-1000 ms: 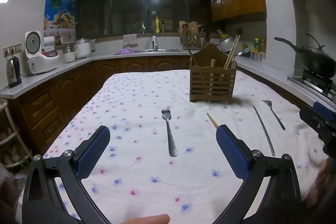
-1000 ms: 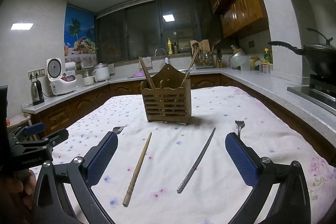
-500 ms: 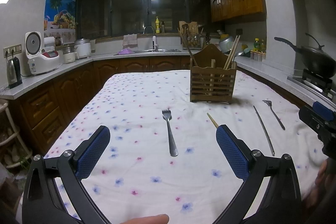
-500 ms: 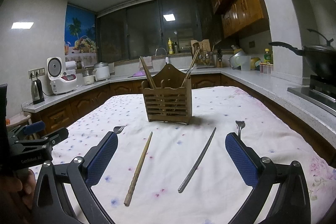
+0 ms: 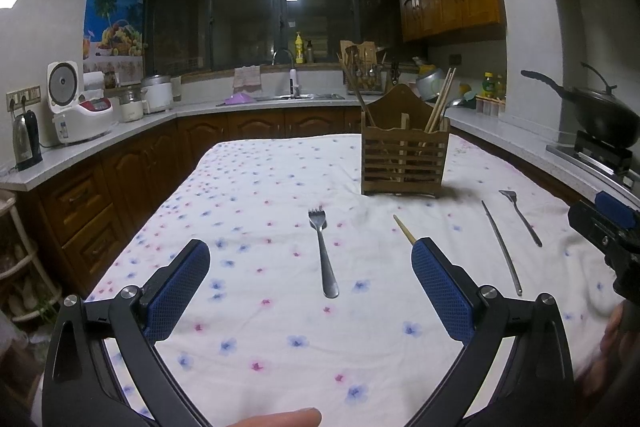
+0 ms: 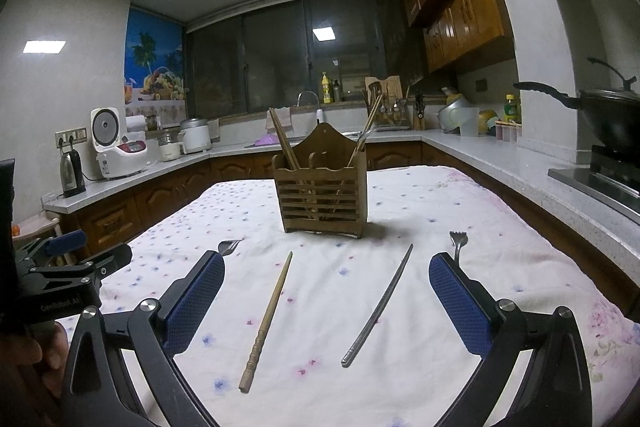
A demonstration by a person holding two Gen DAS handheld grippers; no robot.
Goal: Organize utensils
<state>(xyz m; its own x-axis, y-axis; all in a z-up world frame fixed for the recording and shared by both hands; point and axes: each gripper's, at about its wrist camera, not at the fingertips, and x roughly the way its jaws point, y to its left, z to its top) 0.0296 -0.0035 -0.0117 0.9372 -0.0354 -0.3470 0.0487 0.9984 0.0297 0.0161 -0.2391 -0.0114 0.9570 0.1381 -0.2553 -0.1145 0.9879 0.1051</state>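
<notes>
the table [image 6: 500,227] is covered with a white cloth with small blue and pink flowers. on it stands a wooden utensil holder [image 6: 322,201], upright, near the far middle. in front of it lie four things, apart from each other: a fork [image 5: 323,255], a wooden chopstick [image 6: 267,321], a metal chopstick [image 6: 378,311] and a second fork [image 6: 456,245].

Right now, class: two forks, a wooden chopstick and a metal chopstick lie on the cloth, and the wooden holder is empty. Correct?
Not quite. The wooden holder is not empty: the right wrist view shows chopsticks standing in it. The rest holds.
</notes>
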